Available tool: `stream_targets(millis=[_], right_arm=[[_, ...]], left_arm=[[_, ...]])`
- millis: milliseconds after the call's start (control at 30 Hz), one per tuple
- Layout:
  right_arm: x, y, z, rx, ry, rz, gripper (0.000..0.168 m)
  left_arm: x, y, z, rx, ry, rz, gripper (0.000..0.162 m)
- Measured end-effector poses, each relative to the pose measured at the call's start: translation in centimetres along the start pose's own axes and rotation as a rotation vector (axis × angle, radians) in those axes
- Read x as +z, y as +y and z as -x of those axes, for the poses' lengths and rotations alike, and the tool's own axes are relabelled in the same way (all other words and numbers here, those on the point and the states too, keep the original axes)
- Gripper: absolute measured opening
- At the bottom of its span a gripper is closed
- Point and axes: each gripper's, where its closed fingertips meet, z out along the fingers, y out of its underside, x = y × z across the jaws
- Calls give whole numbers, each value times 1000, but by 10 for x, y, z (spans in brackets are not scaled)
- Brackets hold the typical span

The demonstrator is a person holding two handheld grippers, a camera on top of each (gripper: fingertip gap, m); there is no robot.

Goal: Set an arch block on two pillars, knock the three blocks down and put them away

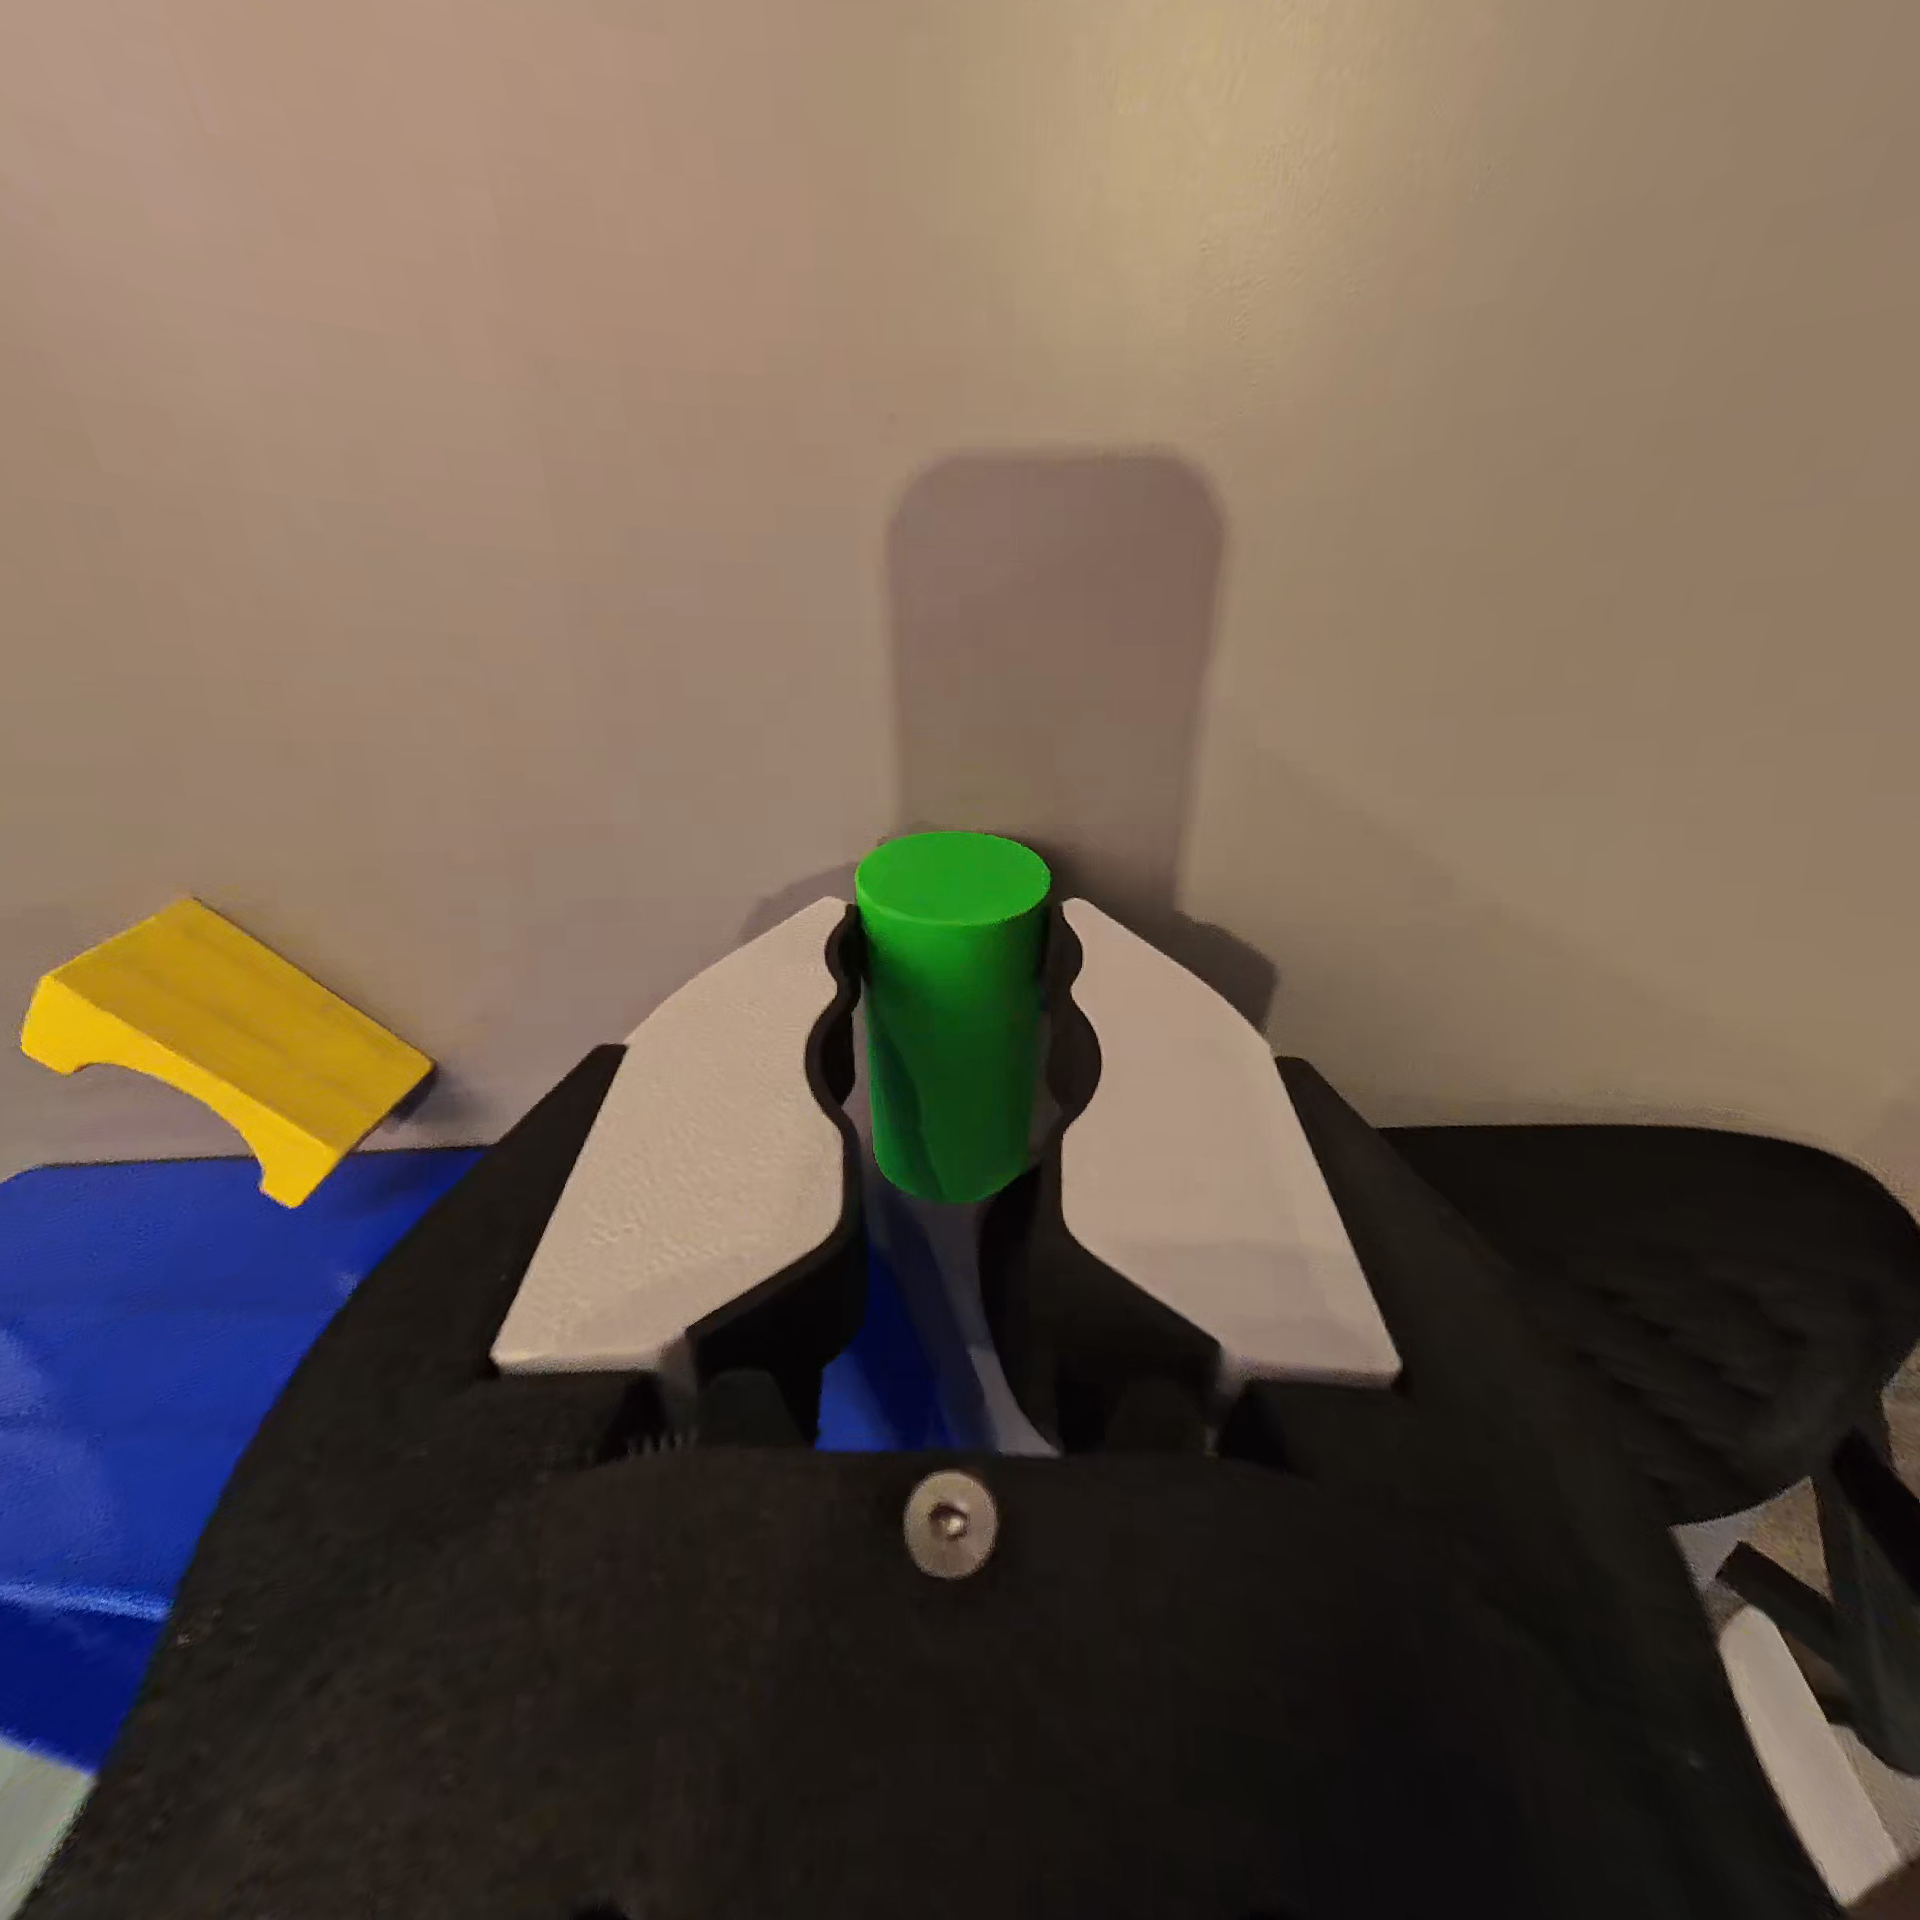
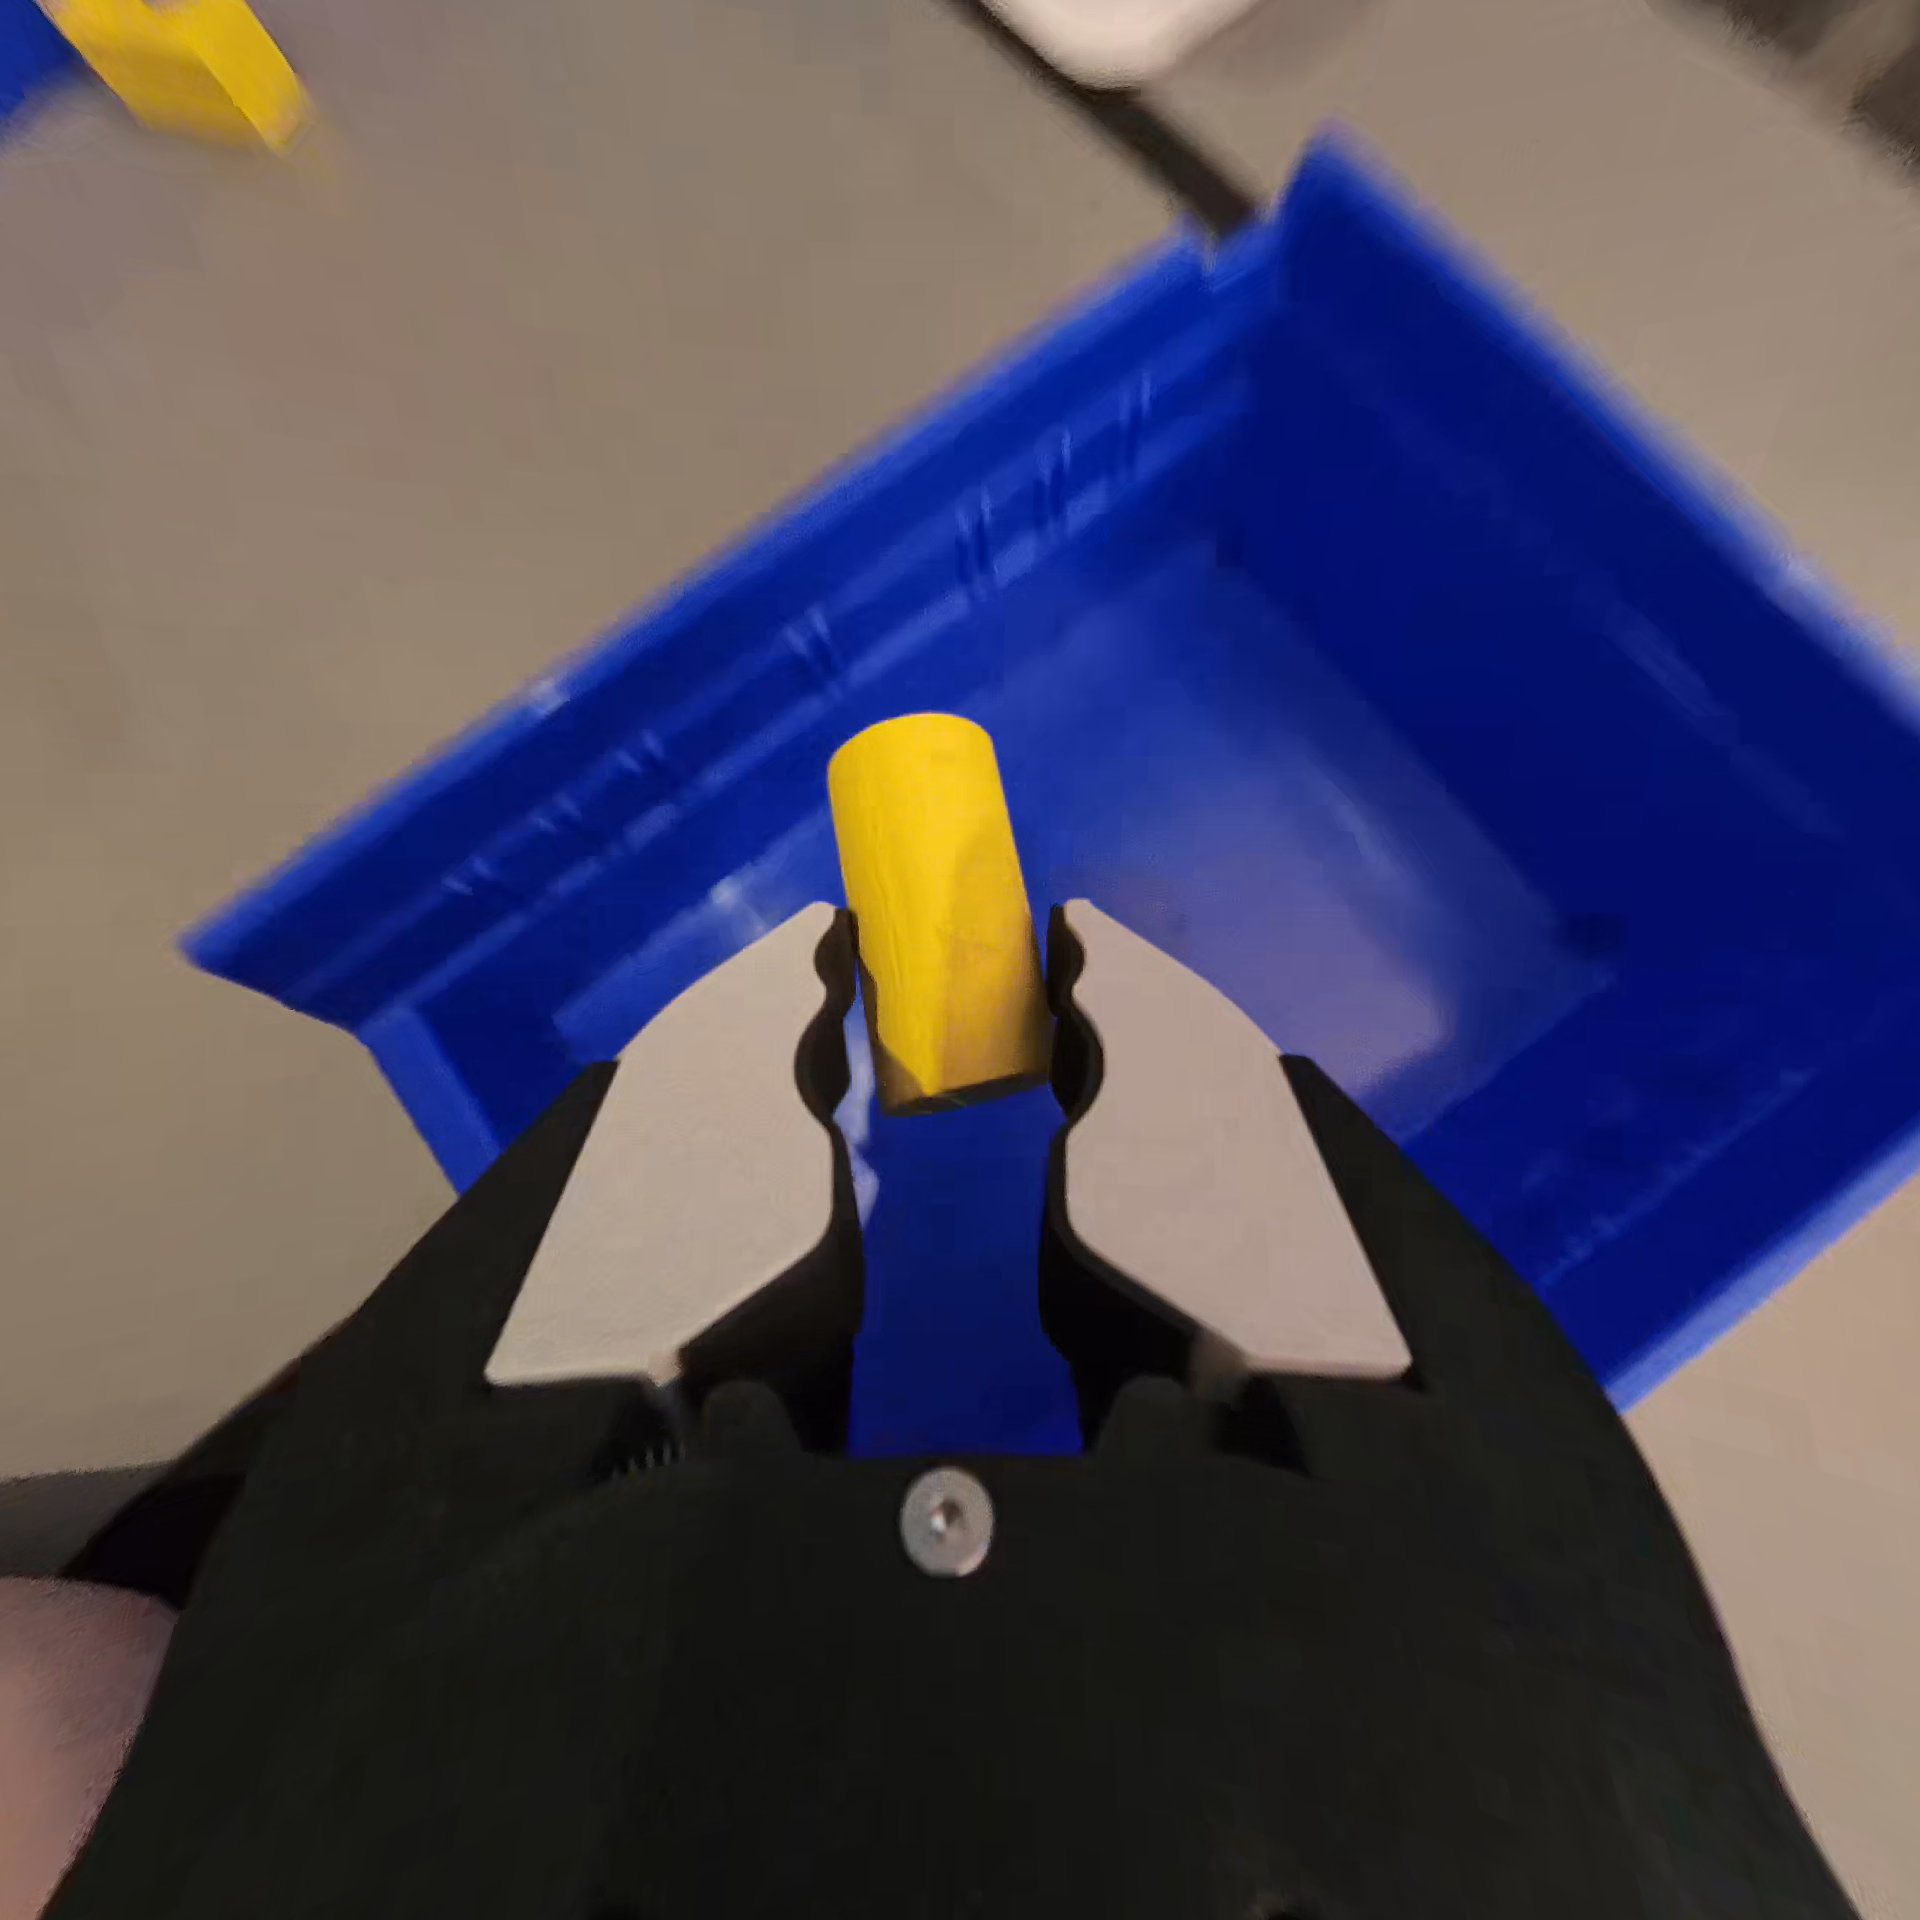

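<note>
My left gripper [image 1: 954, 920] is shut on a green cylinder pillar [image 1: 951, 1013] and holds it upright above the grey surface. The yellow arch block [image 1: 223, 1039] lies to its left, partly over a blue bin edge [image 1: 156, 1351]. My right gripper [image 2: 951, 920] is shut on a yellow cylinder pillar [image 2: 935, 904] and holds it over the open blue bin [image 2: 1299, 790], which looks empty inside. The yellow arch also shows blurred at the top left of the right wrist view [image 2: 187, 62].
The grey surface [image 1: 935, 416] stretches ahead of the left gripper. The other gripper's black body [image 1: 1662, 1299] shows at the right of the left wrist view. A dark strip and a pale object [image 2: 1122, 62] lie beyond the bin's far corner. My hands' fingertips stand some 50 cm from each other. The right gripper is farther from the yellow arch block [image 1: 223, 1039], some 45 cm, than the left, some 15 cm. It turns up in the right wrist view [image 2: 139, 40] as well.
</note>
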Motion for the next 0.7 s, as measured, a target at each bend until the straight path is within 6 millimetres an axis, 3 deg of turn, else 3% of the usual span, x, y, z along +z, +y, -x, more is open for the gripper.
stream_targets(millis=[67,167,233,300,367,433,500,600,700], right_arm=[[21,24,-3,1,-5,139,37],[37,25,-15,45,16,150,47],[28,7,-24,26,79,71,51],[9,-33,-14,-53,118,-88,51],[-11,-85,22,-186,79,-302,54],[-27,-128,83,-329,-72,-502,61],[-37,-156,148,-428,-278,-648,70],[-31,-181,206,-445,-467,-724,72],[-3,-189,230,-380,-546,-669,76]], left_arm=[[-2,0,10,-9,-46,9,33],[-26,-17,30,-111,-73,-127,33],[-60,-42,49,-188,-89,-336,33],[-107,-71,77,-282,-127,-613,33],[-160,-98,104,-400,-106,-925,33],[-208,-116,124,-489,-30,-1204,33],[-242,-129,137,-505,37,-1396,33],[-256,-144,154,-511,6,-1472,32],[-251,-163,160,-509,9,-1458,33]])
